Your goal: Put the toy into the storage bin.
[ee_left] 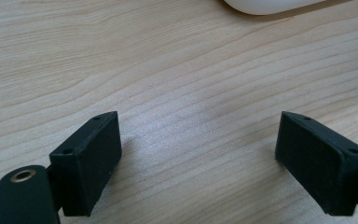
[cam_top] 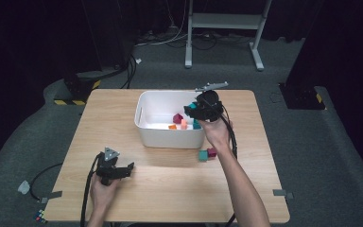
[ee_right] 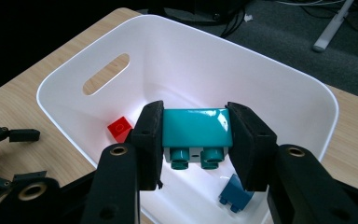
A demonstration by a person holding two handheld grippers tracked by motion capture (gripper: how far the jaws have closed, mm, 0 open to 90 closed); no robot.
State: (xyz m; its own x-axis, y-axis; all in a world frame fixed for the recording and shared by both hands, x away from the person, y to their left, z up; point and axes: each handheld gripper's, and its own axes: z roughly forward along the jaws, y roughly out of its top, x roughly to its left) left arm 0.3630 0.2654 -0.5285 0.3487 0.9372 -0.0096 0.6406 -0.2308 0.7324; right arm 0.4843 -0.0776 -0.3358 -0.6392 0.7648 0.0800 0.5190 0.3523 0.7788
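Note:
My right gripper (ee_right: 195, 140) is shut on a teal brick (ee_right: 196, 129) and holds it over the inside of the white bin (ee_right: 191, 51). On the bin's floor lie a red brick (ee_right: 120, 129) and a blue brick (ee_right: 233, 192). From above, the right gripper (cam_top: 192, 108) hangs over the bin's (cam_top: 147, 99) right side, where several bricks (cam_top: 178, 118) lie. A teal brick (cam_top: 203, 155) and a dark red brick (cam_top: 211, 152) sit on the table in front of the bin. My left gripper (cam_top: 128, 168) rests low near the table's front left, open, its fingers (ee_left: 87, 163) apart over bare wood.
The wooden table (cam_top: 246, 184) has room in its front half. The bin's corner (ee_left: 270, 4) shows at the top of the left gripper view. Beyond the table stand a white frame (cam_top: 224, 21), floor cables (cam_top: 132, 71) and dark stands.

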